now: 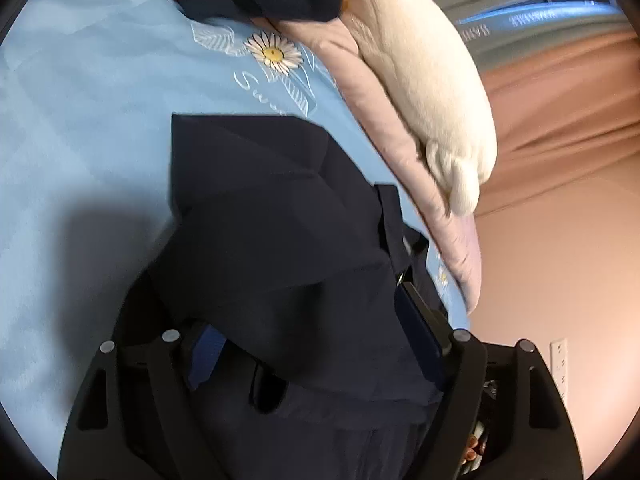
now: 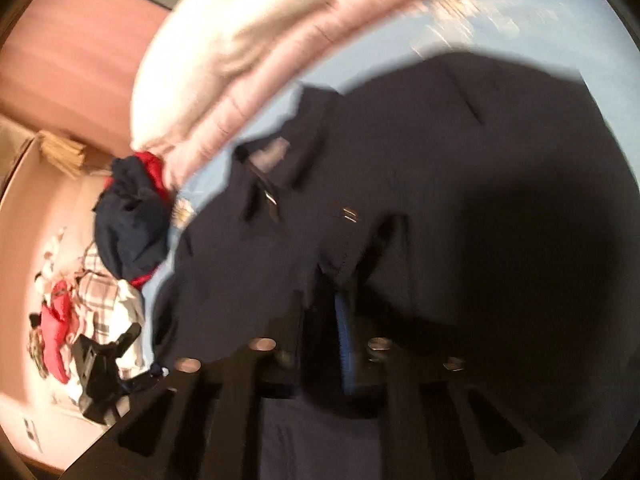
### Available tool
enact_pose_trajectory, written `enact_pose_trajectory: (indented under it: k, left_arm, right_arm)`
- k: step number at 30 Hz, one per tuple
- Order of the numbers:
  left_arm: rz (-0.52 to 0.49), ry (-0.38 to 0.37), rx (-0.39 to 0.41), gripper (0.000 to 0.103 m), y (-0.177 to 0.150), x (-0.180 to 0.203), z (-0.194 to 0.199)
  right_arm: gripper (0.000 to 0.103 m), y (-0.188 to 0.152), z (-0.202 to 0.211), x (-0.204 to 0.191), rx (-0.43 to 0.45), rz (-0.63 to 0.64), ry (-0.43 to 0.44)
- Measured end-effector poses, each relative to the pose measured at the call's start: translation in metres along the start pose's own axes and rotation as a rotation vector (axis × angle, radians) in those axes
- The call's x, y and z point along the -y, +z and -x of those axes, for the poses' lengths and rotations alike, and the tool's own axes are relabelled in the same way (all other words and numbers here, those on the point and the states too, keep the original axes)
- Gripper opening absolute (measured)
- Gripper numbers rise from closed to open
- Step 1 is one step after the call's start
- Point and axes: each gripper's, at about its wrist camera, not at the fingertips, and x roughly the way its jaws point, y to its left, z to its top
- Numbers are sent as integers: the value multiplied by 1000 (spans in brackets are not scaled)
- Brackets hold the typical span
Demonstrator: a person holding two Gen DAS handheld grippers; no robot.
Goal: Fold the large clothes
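A dark navy garment (image 1: 280,216) lies spread on the light blue sheet (image 1: 80,128), which has a daisy print. My left gripper (image 1: 312,328) is open. Its blue pads (image 1: 420,332) stand wide apart, and a fold of the navy cloth drapes over and between them. In the blurred right wrist view the same navy garment (image 2: 440,168) fills most of the picture. My right gripper (image 2: 320,312) is shut on a bunched edge of it, with the blue pad (image 2: 343,340) tight against the cloth.
A cream pillow (image 1: 432,92) sits on a pink quilt (image 1: 404,160) along the bed's edge. A navy and red clothes heap (image 2: 132,216) lies on the sheet. On the floor lie plaid and red clothes (image 2: 80,312), a black device (image 2: 100,368) and a cardboard box (image 2: 64,152).
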Motion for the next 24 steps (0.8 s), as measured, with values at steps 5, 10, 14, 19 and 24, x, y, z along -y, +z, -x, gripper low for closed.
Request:
enact_pose_trajectory:
  k: [5, 10, 14, 19, 24]
  left_arm:
    - [18, -7, 37, 75, 3, -6, -1]
    - [28, -2, 10, 74, -5, -21, -5]
    - [57, 7, 5, 67, -8, -35, 3]
    - [104, -8, -19, 55, -6, -52, 19]
    - [109, 104, -62, 62, -10, -62, 28]
  right_arm:
    - [14, 11, 23, -19, 132, 67, 120]
    - [14, -20, 20, -10, 135, 329, 55]
    - [14, -51, 22, 16, 49, 360, 150]
    - [14, -94, 21, 3, -122, 517, 89]
    - [17, -117, 19, 10, -201, 490, 55]
